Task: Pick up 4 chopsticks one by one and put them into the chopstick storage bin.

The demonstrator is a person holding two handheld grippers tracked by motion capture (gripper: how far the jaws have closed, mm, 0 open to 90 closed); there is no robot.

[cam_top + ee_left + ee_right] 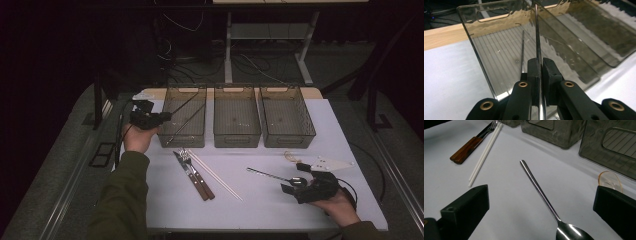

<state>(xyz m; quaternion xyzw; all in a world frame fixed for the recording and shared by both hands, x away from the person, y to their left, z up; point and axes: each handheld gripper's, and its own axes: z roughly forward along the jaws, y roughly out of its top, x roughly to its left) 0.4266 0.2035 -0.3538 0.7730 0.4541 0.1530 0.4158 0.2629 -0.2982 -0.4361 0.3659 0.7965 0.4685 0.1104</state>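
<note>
At the left smoky transparent plastic bin [184,117], the left gripper [540,72] is closed tight on a thin dark metal chopstick [537,35], which reaches over the bin's near wall and into it. A second chopstick of the same kind [522,50] lies already on this bin's ribbed floor. The sorting looks only begun: the middle bin [236,117] and the right bin [286,116], both to the right of the left bin, seem empty.

On the white bench [260,210], just in front of the left bin, wait two wooden-handled pieces of cutlery [195,176] and a pair of white chopsticks [215,175]. Further right of them, the right gripper [306,186] is wide open, with a long steel spoon [544,197] between its jaws, not yet grasped. A small clear amber spoon [610,181] lies just beside its right jaw and may be pushed when the gripper closes.
</note>
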